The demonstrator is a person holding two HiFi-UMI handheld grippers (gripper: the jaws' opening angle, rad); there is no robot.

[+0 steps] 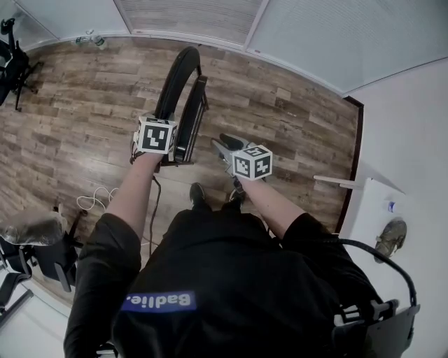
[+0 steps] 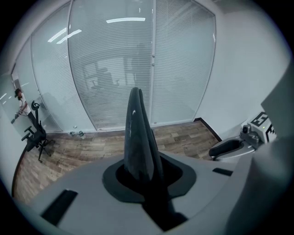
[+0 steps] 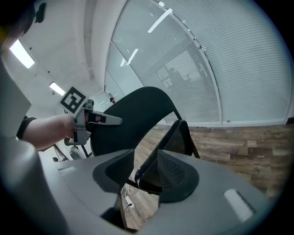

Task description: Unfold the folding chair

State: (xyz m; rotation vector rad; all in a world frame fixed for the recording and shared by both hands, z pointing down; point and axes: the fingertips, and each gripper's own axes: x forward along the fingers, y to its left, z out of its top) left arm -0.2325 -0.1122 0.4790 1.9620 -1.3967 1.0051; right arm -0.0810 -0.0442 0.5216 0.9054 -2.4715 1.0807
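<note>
As chair (image 2: 137, 133) stands folded, left gripper (image 2: 143, 178) clamps it.

Wood-plank floor (image 1: 84, 105) runs up to a glass partition with closed blinds (image 1: 189, 17) along its far edge. At the foot of that glass, near the floor's far left corner, lie a few small clear items (image 1: 91, 40), too small to identify. A black wheeled office chair (image 1: 10, 63) stands in that corner. A loose white cable (image 1: 94, 201) is coiled on the planks toward the near left. At the floor's right edge a dark baseboard (image 1: 358, 161) lines a white wall, and beside it a white tabletop (image 1: 371, 203) carries an olive-coloured object (image 1: 390, 236).
</note>
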